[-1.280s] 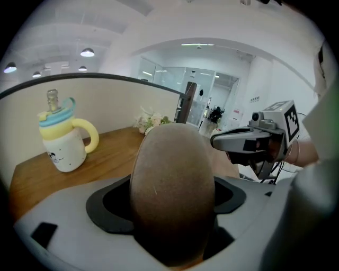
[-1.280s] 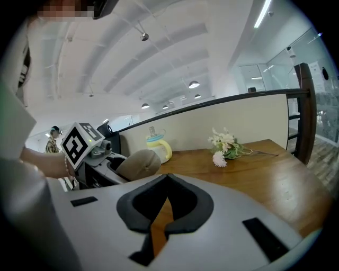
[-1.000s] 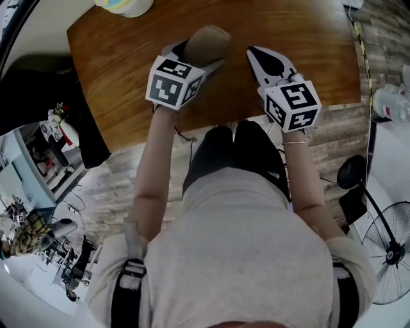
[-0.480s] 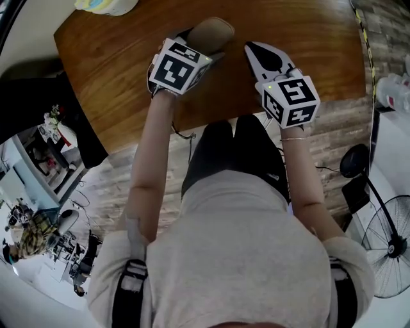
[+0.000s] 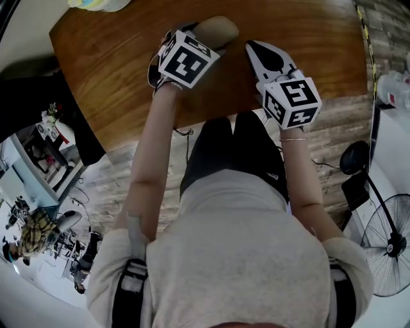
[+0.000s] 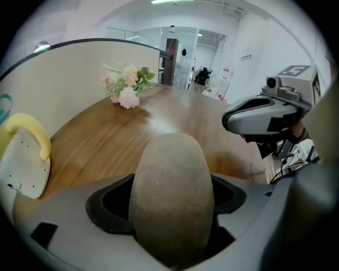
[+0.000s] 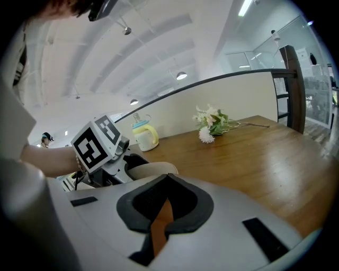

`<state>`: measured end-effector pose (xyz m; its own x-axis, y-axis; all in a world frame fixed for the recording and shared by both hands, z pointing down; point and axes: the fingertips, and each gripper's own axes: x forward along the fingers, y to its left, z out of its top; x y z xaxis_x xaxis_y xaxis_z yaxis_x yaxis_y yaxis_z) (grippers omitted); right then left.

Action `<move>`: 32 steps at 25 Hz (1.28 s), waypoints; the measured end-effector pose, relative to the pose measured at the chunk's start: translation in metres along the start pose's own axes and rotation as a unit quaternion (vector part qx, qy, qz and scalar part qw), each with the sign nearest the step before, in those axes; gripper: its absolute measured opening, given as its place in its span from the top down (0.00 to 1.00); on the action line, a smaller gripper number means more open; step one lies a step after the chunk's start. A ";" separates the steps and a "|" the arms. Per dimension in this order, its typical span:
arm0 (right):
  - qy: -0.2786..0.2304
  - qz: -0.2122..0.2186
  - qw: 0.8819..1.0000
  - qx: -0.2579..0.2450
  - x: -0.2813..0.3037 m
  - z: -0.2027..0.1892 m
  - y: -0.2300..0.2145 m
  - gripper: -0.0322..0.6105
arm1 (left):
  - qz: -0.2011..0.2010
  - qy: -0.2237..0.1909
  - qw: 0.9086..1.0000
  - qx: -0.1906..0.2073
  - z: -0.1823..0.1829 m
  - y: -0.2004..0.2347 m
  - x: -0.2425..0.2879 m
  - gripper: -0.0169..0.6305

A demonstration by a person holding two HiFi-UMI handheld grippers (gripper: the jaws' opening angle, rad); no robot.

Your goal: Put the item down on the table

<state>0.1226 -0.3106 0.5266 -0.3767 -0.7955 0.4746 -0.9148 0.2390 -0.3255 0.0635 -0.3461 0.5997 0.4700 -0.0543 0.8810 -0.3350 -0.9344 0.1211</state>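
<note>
A tan, oval, suede-like item [image 5: 216, 30] sits between the jaws of my left gripper [image 5: 202, 40], which is shut on it over the brown wooden table [image 5: 115, 70]. In the left gripper view the item [image 6: 170, 174] stands on edge and fills the gap between the jaws; whether it touches the table is hidden. My right gripper [image 5: 256, 52] hovers just to its right, near the table's front edge. Its jaws [image 7: 168, 182] are shut with nothing between them.
A yellow-and-white baby cup [image 5: 96, 4] stands at the table's far left, also seen as the cup [image 7: 144, 135]. A small flower bunch [image 6: 126, 87] lies further along by the curved partition. A floor fan [image 5: 391, 250] stands to the right of the person.
My left gripper has moved a little further out over the table with the item and rolled, its marker cube turning. The right gripper has barely moved.
</note>
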 end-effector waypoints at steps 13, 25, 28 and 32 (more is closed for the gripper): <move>-0.008 -0.012 1.000 -0.004 -0.015 0.002 -0.004 0.93 | 0.036 -0.007 0.999 0.012 0.000 0.002 0.003 0.30; -0.015 0.005 0.999 -0.031 -0.027 0.022 0.020 0.93 | 0.047 -0.083 0.995 -0.020 0.013 -0.009 -0.052 0.28; -0.024 0.012 0.999 -0.045 -0.028 0.033 0.028 0.93 | 0.052 -0.112 0.992 -0.038 0.017 -0.011 -0.075 0.31; -0.033 0.022 0.997 -0.060 -0.035 0.047 0.039 0.93 | 0.055 -0.152 0.986 -0.051 0.025 -0.019 -0.105 0.38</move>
<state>0.1066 -0.2995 0.4586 -0.4102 -0.8170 0.4052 -0.9099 0.3368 -0.2421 0.0406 -0.3312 0.4931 0.6439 -0.2699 0.7159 -0.4705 -0.8776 0.0923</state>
